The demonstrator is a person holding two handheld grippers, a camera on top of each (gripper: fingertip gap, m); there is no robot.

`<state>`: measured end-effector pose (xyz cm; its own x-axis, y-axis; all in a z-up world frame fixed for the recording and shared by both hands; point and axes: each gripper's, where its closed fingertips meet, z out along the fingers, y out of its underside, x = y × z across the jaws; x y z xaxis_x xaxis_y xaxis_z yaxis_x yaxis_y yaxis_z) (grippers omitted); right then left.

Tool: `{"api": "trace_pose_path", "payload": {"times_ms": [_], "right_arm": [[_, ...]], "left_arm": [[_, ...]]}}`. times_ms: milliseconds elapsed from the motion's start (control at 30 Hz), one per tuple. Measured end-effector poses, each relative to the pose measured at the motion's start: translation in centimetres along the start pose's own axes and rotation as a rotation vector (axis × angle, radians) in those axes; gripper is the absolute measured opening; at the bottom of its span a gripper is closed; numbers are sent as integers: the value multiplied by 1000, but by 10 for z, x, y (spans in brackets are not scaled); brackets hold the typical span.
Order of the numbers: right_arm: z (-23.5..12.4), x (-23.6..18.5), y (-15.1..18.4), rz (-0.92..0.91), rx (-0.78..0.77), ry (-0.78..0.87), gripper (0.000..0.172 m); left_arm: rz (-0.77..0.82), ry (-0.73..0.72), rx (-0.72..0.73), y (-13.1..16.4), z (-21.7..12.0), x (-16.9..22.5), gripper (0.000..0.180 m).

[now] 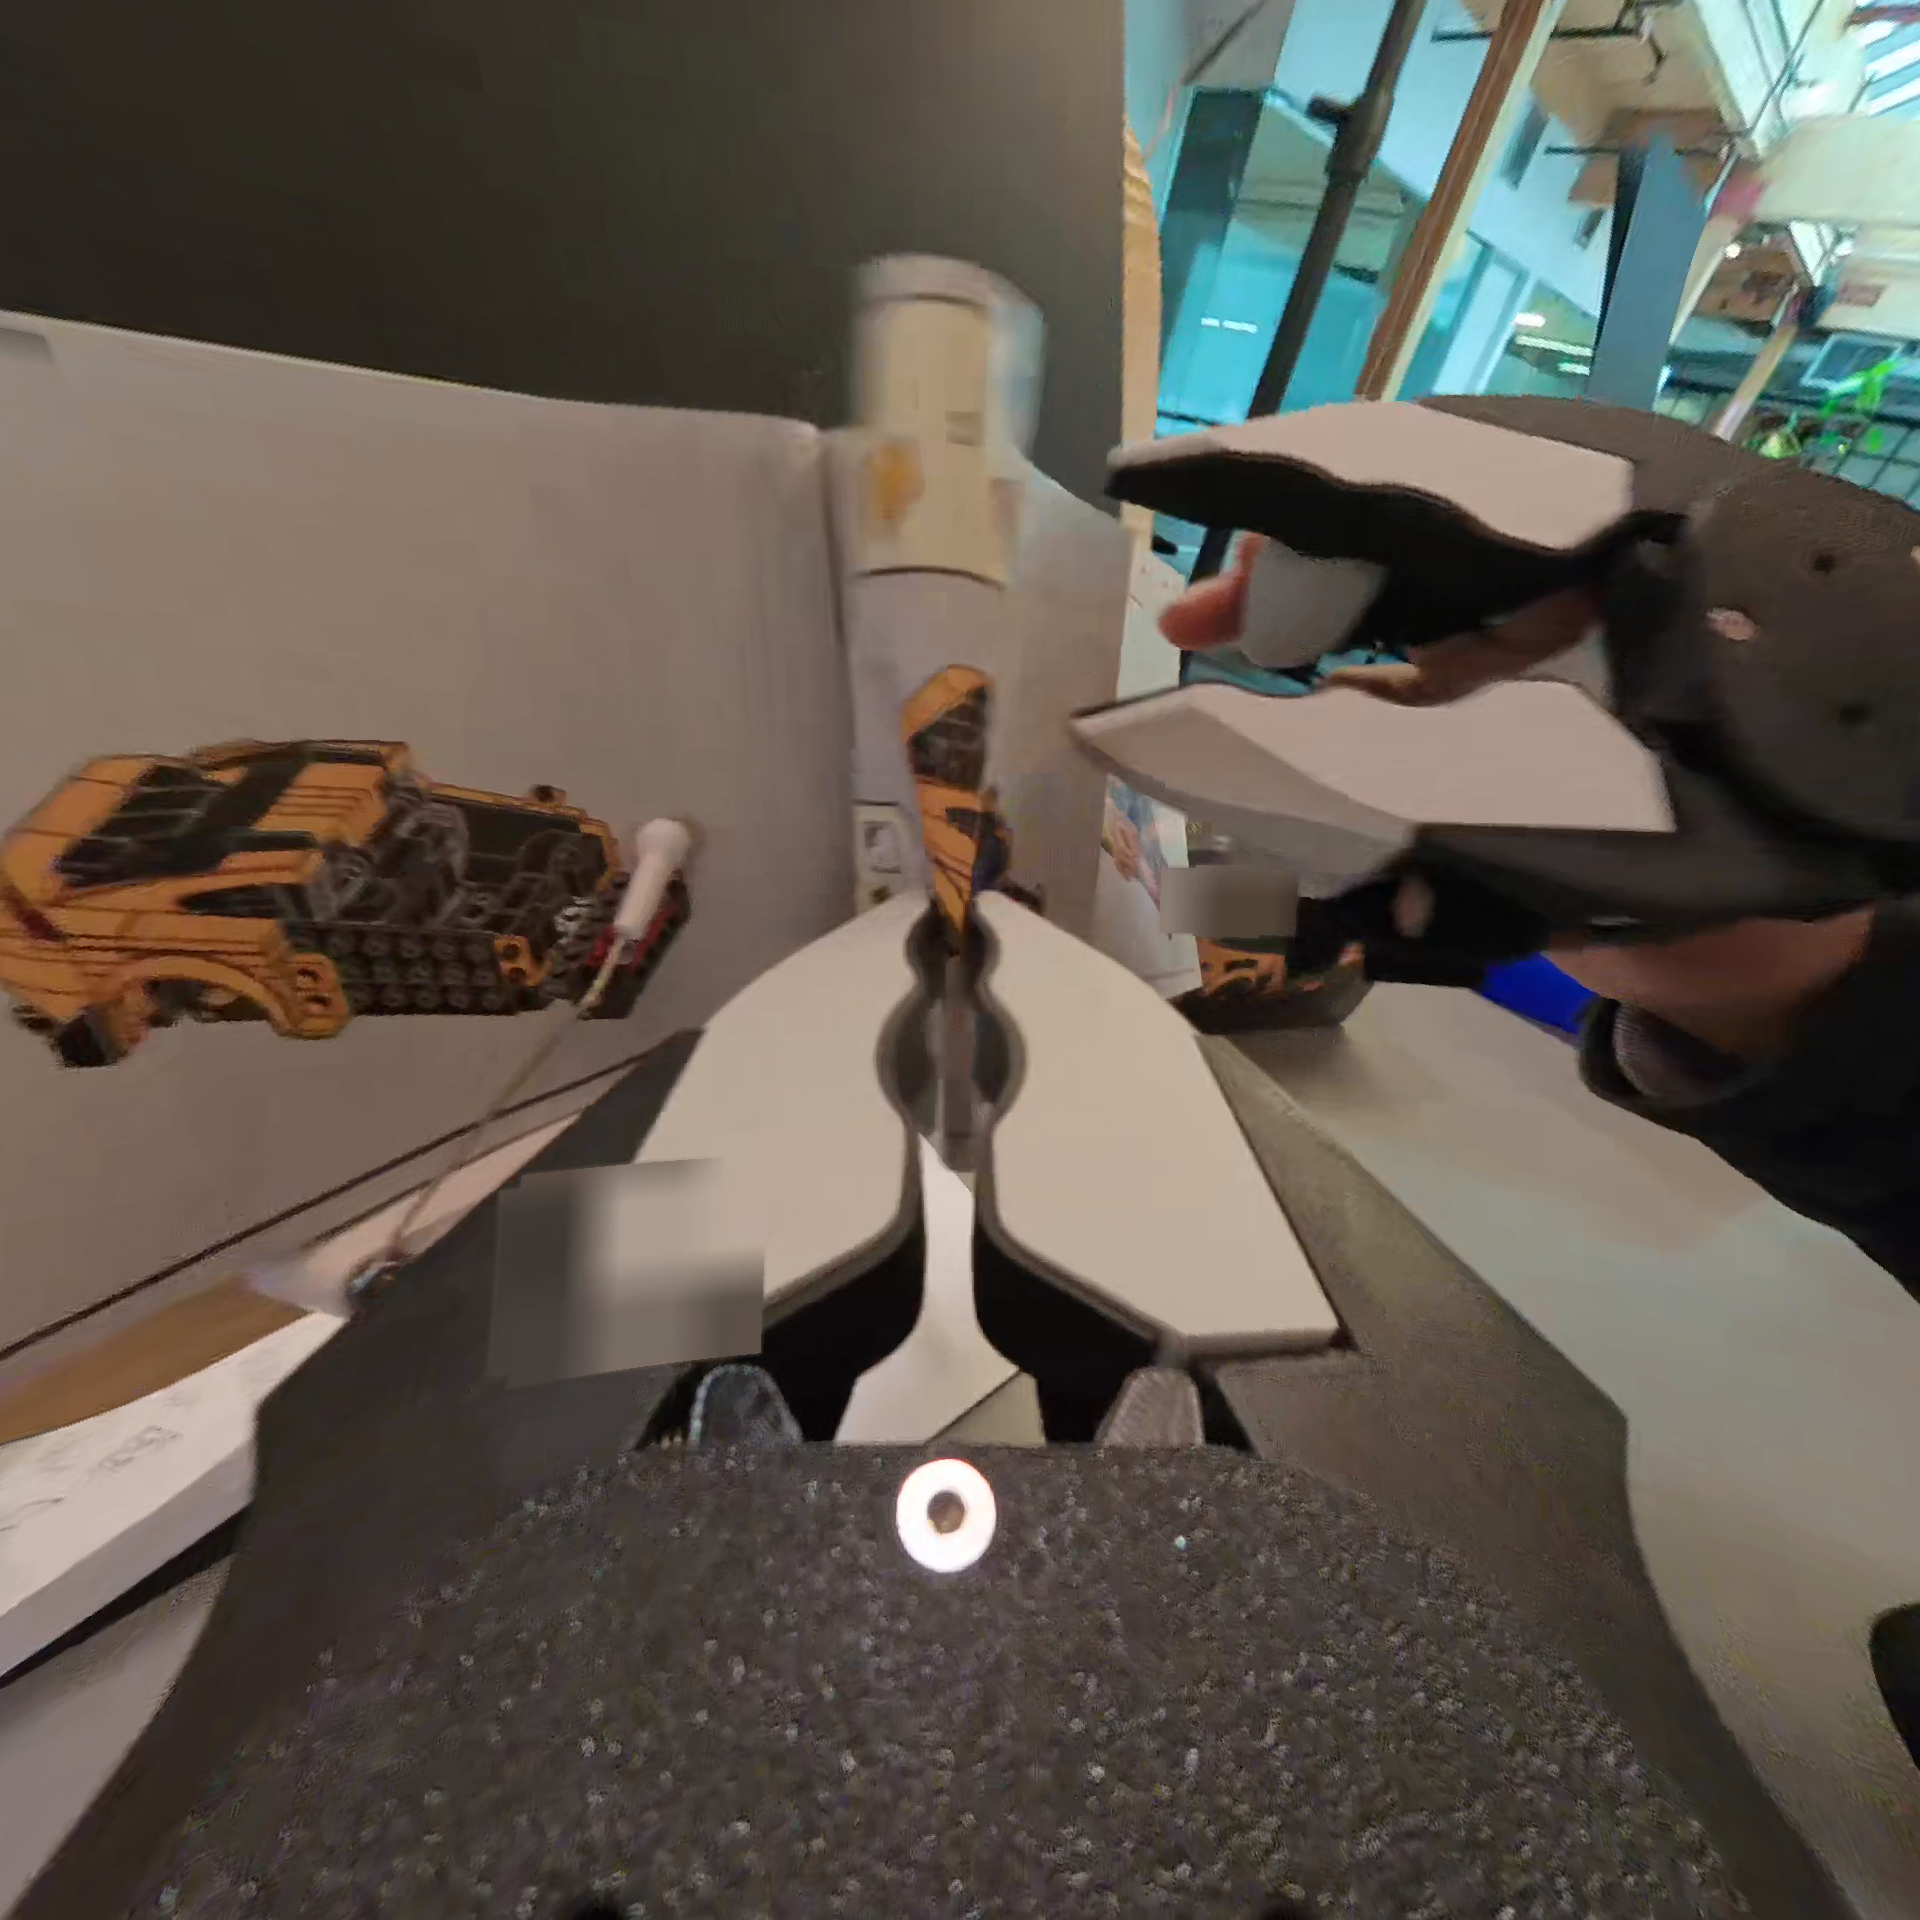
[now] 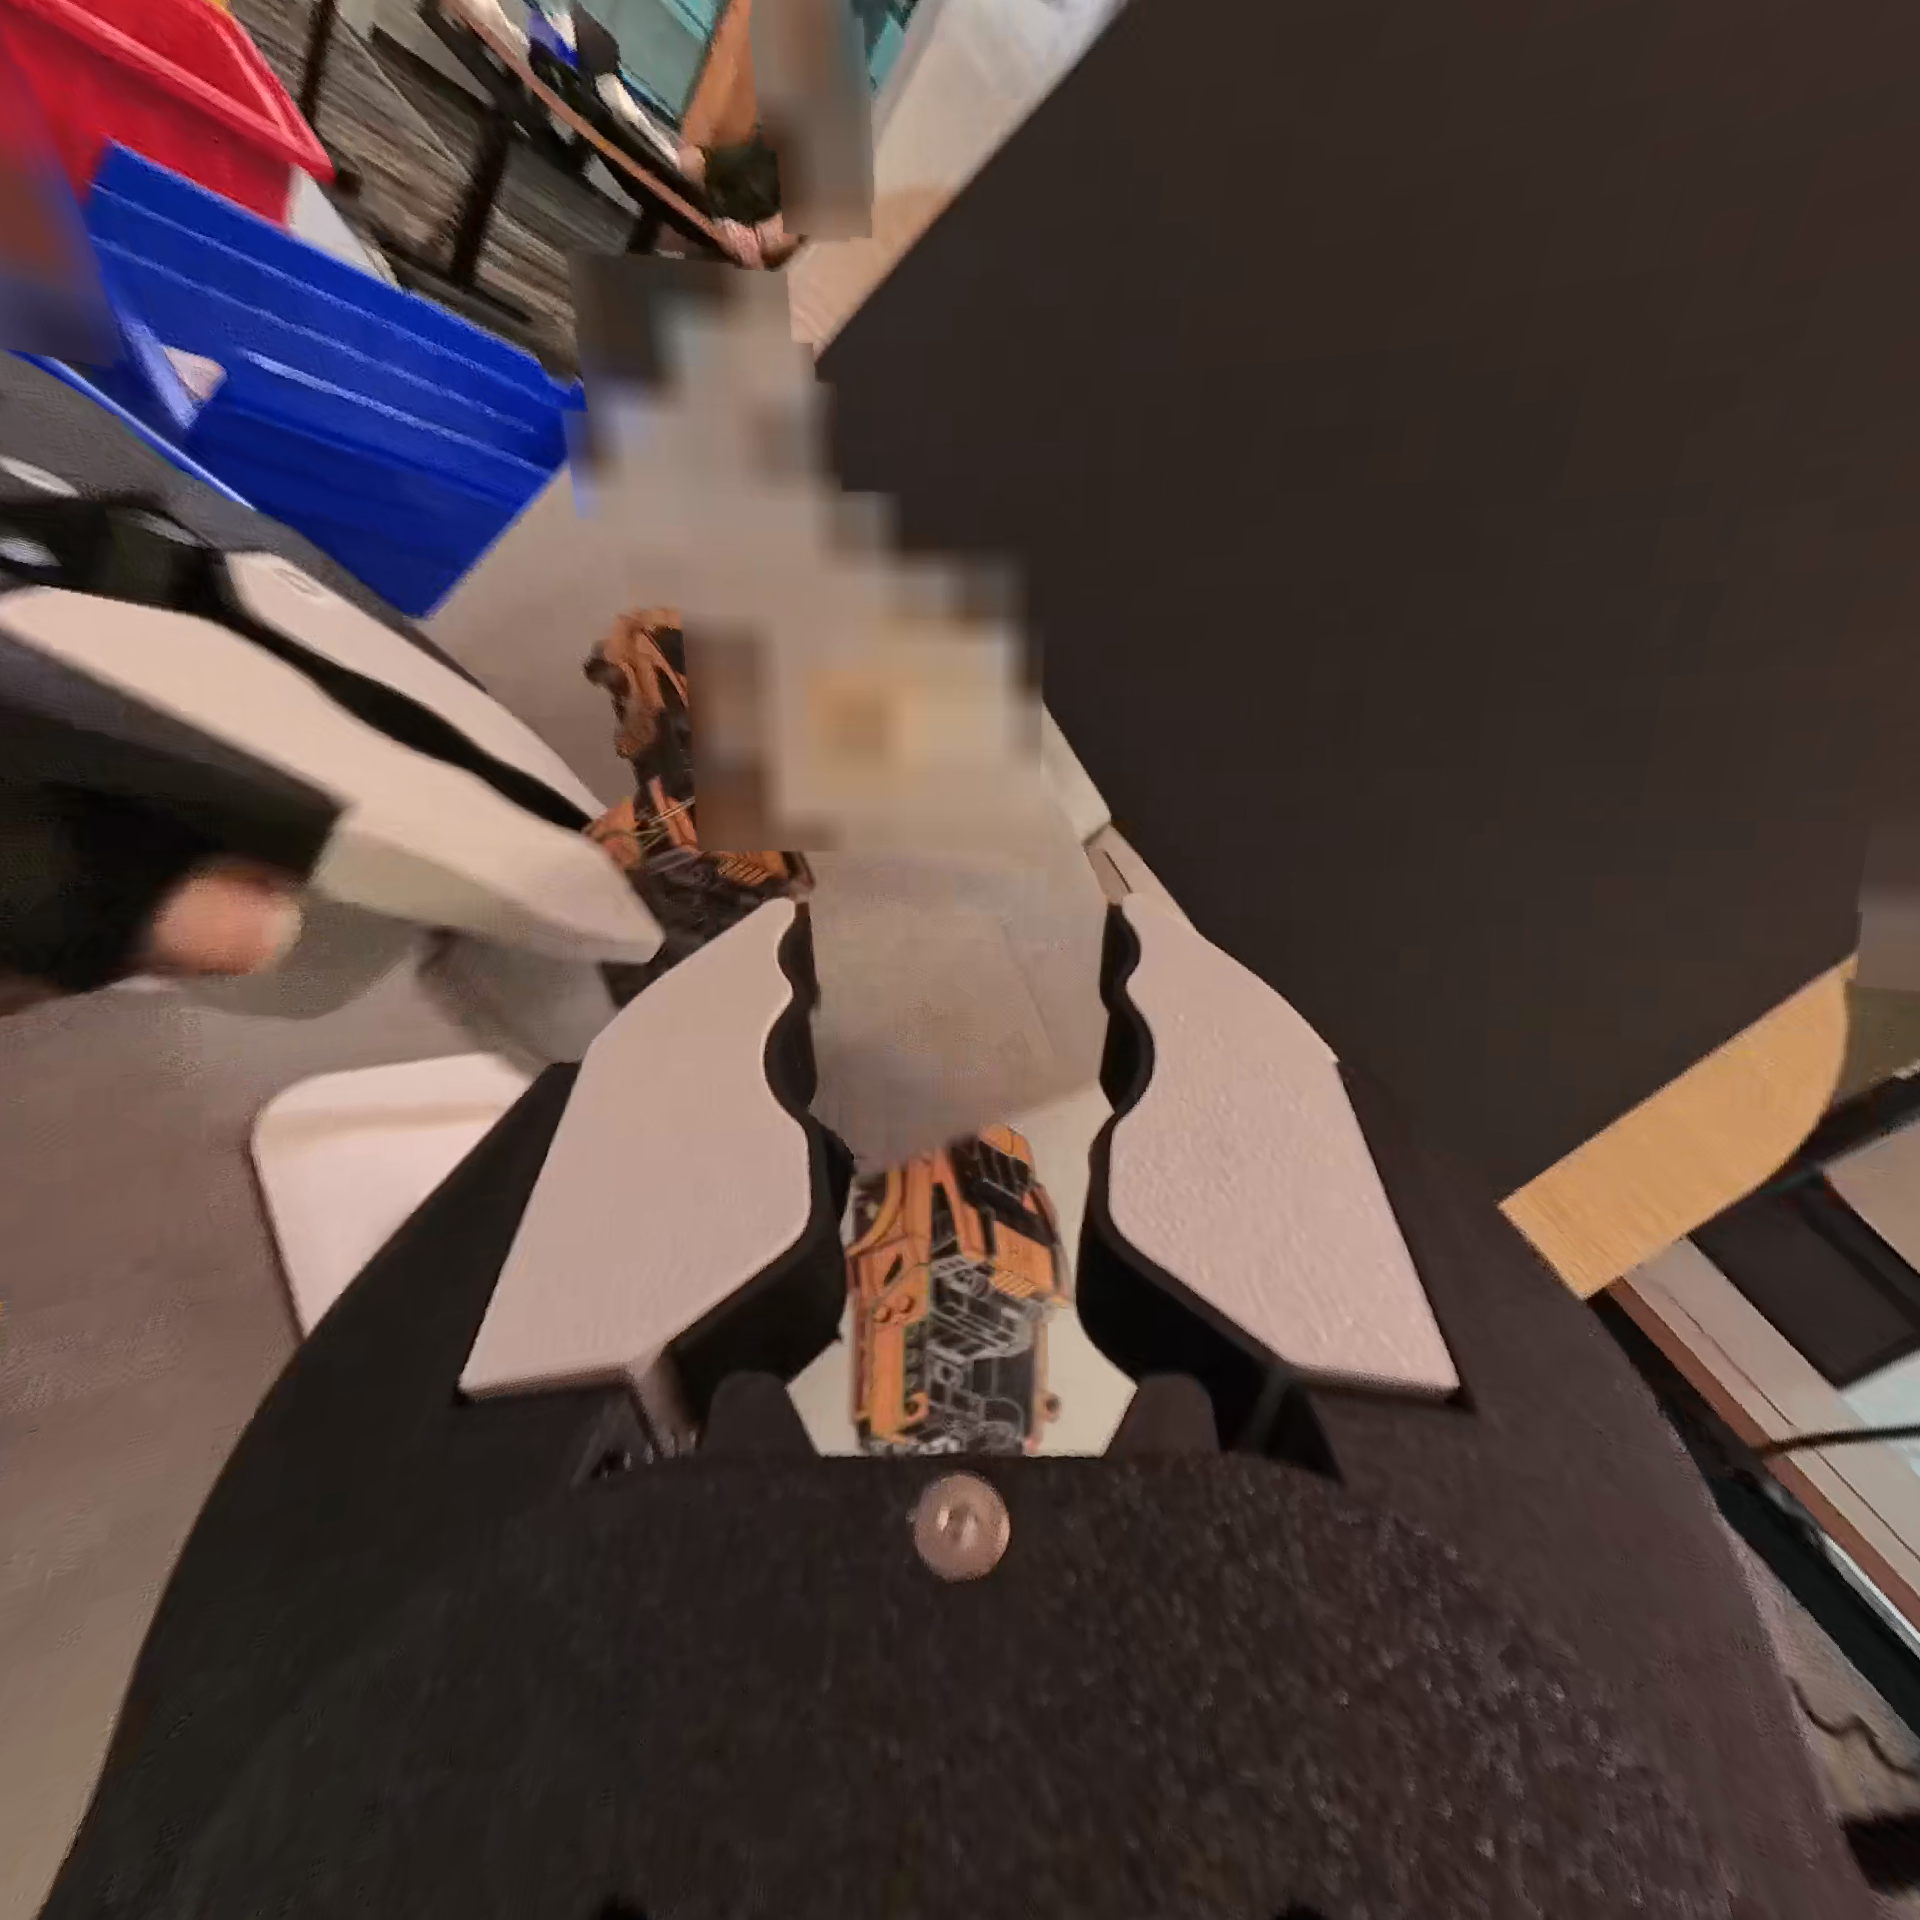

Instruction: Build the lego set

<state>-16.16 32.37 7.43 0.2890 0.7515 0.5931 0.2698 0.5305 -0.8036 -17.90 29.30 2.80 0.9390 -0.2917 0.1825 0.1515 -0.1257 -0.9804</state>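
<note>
Left wrist view is showing me my left gripper [image 1: 951, 935] clenched, its two white fingers [image 1: 821, 1049] pinching the thin edge of a printed sheet [image 1: 940, 644] that is standing upright between them. I am seeing that sheet almost edge-on, so its orange and black car picture [image 1: 948, 790] is squeezed into a narrow strip and its upper part is smeared by motion blur. To the left, a grey panel [image 1: 436, 582] is carrying a larger picture of the same orange and black brick-built car [image 1: 301, 894], cut off at the frame edge, with a small white peg [image 1: 649, 873] and a thin wire beside it.

My right gripper [image 1: 1101, 603] is hanging near the sheet's right side with its jaws spread apart and a gloved hand [image 1: 1704, 966] behind it. In the right wrist view, the right gripper [image 2: 956, 935] is gaping, and only pale paper is lying between its fingers [image 2: 1226, 1132]; I cannot tell whether they are touching it. A mosaic patch is hiding the sheet's middle there, and a blue bin [image 2: 343, 416] is sitting far left.
</note>
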Motion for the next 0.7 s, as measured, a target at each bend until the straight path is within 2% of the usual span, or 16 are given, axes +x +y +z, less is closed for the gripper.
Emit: {"api": "trace_pose_path", "payload": {"times_ms": [100, 167, 233, 300, 367, 467, 567, 633, 700], "right_arm": [[-26, -7, -10, 84, 97, -37, 46], [-40, -26, 1, 78, 109, -105, 36], [-42, -52, 26, -40, 41, -151, 30], [-33, -67, 46, -170, -40, -123, 28], [-21, -72, 48, -168, -78, -109, 26], [-7, -54, 67, -195, -265, -48, 25], [-12, -22, 99, -224, -405, 1, 20], [-17, -5, 109, -227, -402, 8, 21], [-23, 19, 124, -288, -486, 85, 20]], "left_arm": [[-65, 0, 16, 1, -9, -15, 0], [-157, 15, 26, 4, -13, -27, 0], [-260, 65, 62, 3, -17, -34, 0], [-378, 127, 89, 3, -16, -37, 0], [-445, 167, 125, 1, -15, -36, 0], [-460, 181, 133, 2, -15, -35, 0], [-435, 191, 121, 3, -18, -35, 0], [-426, 200, 116, 3, -18, -35, 0], [-437, 208, 120, 3, -18, -34, 0]]}}
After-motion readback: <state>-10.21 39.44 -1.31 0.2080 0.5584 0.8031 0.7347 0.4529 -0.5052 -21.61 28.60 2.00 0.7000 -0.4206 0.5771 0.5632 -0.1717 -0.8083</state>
